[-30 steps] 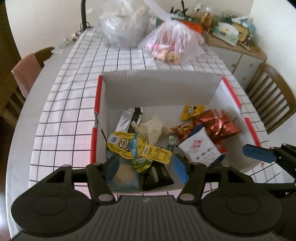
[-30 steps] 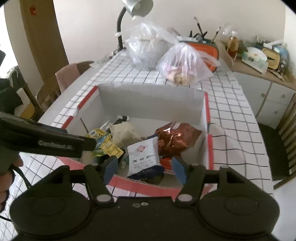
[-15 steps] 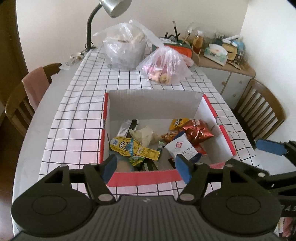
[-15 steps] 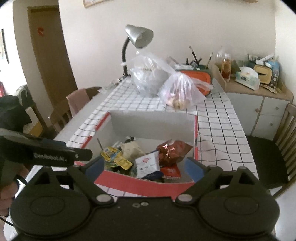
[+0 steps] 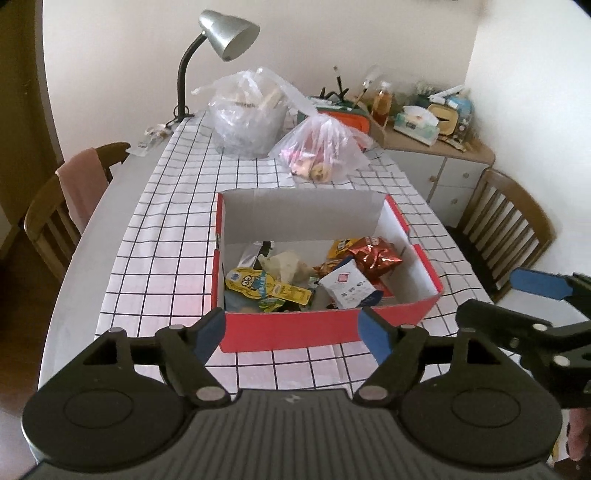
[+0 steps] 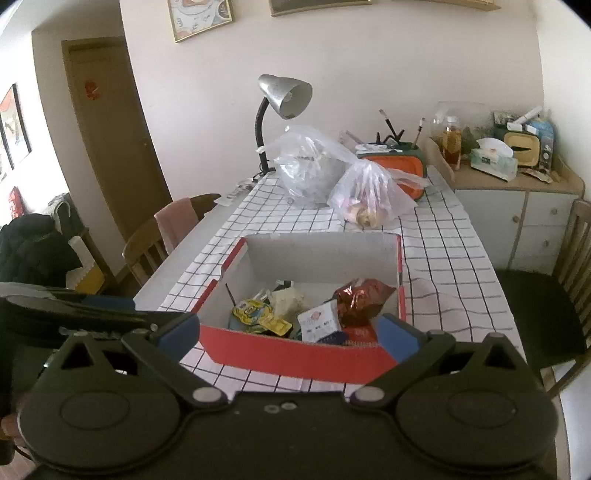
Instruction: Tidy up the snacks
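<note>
A home dining room.
Wooden chairs (image 5: 506, 218), a checked tablecloth (image 5: 177, 221), a desk lamp (image 6: 284, 96), framed pictures (image 6: 199, 16) and a cluttered sideboard (image 6: 517, 206).

One red box (image 5: 295, 326) sits just ahead of the tool, with several snack packets inside, too jumbled for a firm count. Beyond it are two plastic bags (image 5: 321, 151) and one desk lamp (image 5: 225, 33). Two wooden chairs (image 5: 506, 221) flank the one table (image 5: 92, 236), one each side.

Snack packets (image 5: 295, 280) in box (image 5: 295, 326) on table (image 5: 162, 236) — bags (image 5: 321, 153) behind.
</note>
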`<state>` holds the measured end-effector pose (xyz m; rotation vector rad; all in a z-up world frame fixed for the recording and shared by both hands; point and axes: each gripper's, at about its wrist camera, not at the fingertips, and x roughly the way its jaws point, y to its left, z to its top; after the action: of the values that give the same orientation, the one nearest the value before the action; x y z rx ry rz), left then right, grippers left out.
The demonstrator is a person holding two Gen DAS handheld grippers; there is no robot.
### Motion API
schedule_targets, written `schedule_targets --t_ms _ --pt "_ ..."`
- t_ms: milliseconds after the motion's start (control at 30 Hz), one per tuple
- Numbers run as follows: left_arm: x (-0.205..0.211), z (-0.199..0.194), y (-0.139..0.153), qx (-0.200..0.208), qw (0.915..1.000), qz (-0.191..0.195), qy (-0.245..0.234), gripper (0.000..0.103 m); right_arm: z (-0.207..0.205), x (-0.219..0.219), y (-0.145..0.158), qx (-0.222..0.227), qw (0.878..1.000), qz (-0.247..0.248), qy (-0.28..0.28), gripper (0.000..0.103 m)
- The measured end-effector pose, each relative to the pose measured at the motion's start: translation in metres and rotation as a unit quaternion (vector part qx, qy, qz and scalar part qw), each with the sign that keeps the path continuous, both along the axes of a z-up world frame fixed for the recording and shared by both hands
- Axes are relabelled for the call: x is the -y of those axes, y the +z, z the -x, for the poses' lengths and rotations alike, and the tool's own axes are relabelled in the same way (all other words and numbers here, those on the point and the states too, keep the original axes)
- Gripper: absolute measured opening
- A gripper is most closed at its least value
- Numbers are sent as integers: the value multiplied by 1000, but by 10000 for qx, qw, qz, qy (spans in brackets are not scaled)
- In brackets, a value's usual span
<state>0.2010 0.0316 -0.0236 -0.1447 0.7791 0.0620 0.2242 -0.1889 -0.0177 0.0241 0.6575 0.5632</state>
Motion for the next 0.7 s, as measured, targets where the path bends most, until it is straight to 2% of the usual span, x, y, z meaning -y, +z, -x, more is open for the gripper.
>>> schedule_targets --t_ms 333,700 --pt "1 25 9 134 9997 189 78 99 14 12 1 -115 9996 -215 -140 103" --pt "6 40 15 209 9994 264 48 100 22 13 1 -130 9994 -256 -180 103"
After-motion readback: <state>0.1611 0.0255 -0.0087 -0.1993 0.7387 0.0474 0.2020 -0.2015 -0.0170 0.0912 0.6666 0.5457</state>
